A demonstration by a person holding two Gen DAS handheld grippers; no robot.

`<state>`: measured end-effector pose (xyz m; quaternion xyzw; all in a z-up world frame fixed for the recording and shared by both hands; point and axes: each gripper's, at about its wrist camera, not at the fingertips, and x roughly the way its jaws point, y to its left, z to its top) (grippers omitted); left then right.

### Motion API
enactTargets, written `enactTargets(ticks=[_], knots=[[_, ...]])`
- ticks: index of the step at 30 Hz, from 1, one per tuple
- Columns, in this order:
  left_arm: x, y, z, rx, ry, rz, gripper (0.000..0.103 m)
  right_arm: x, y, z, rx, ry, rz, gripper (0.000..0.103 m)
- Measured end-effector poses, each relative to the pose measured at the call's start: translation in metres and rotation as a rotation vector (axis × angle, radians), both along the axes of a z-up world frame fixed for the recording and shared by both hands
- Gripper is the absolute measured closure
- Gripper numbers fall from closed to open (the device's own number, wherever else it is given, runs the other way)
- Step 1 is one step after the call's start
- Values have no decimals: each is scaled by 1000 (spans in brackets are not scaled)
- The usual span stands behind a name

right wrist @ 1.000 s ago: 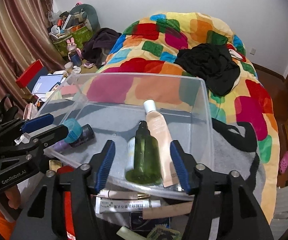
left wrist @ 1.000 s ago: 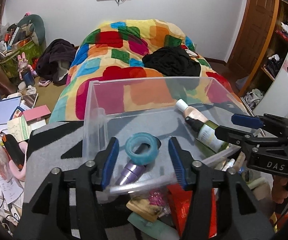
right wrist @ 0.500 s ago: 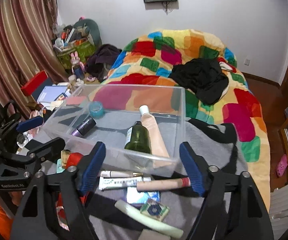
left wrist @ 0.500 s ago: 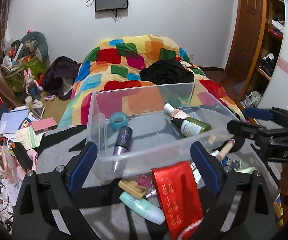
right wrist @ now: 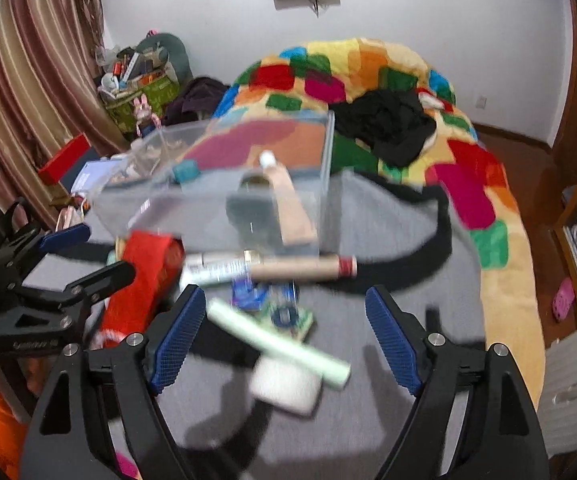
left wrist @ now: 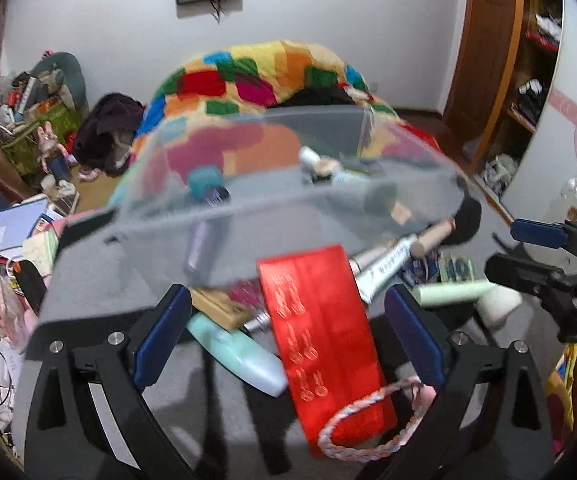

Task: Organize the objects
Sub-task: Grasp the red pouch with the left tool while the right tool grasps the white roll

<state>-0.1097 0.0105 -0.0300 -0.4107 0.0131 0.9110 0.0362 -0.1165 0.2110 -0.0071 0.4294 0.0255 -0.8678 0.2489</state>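
1. Between pickups: left tongs [left wrist: 284, 332] spread wide and empty above flat red patterned packet [left wrist: 320, 332] on grey cloth-covered worktop [left wrist: 88, 272].
2. Right tongs [right wrist: 280, 336] opening, nothing gripped, over pale green slim tube [right wrist: 280, 344] and white squat jar [right wrist: 286, 384].
3. Clear plastic bin [right wrist: 224, 200] just behind the clutter, already holding a teal tape roll [right wrist: 184, 171], a green bottle and a peach tube.
4. Next, probably: lower onto one loose item, centre it between the pads, close.

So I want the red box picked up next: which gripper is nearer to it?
Left. The left gripper is open right over the red box, which lies between its fingers. The right gripper, jaws opening, hangs off to the box's right, over a pale green tube.
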Motion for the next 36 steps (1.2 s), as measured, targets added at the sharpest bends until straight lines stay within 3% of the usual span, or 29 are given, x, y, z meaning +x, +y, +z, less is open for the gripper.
enactTargets(ticks=[4, 8, 12, 15, 16, 19, 27, 36], knots=[[-2, 8, -8, -18, -21, -8, 5, 7, 9, -16, -21, -50, -14, 23], [-9, 12, -7, -1, -38, -19, 5, 16, 9, -25, -6, -44, -22, 26], [-20, 13, -11, -11, -59, -4, 6, 24, 8, -27, 15, -31, -9, 53], [-23, 13, -16, -1, -80, -10, 33, 28, 9, -26, 7, -30, -1, 64], [-24, 13, -18, 6, -90, -14, 42, 29, 9, -26, 5, -30, -1, 64], [-21, 10, -18, 27, -88, -15, 48, 30, 9, -25, 4, -19, 1, 65], [-8, 1, -4, 64, -25, 1, 49, 33, 8, -3, -30, 32, 9, 65], [6, -13, 34, 85, 89, 22, 49, 20, -7, 18, -60, 76, 14, 65]])
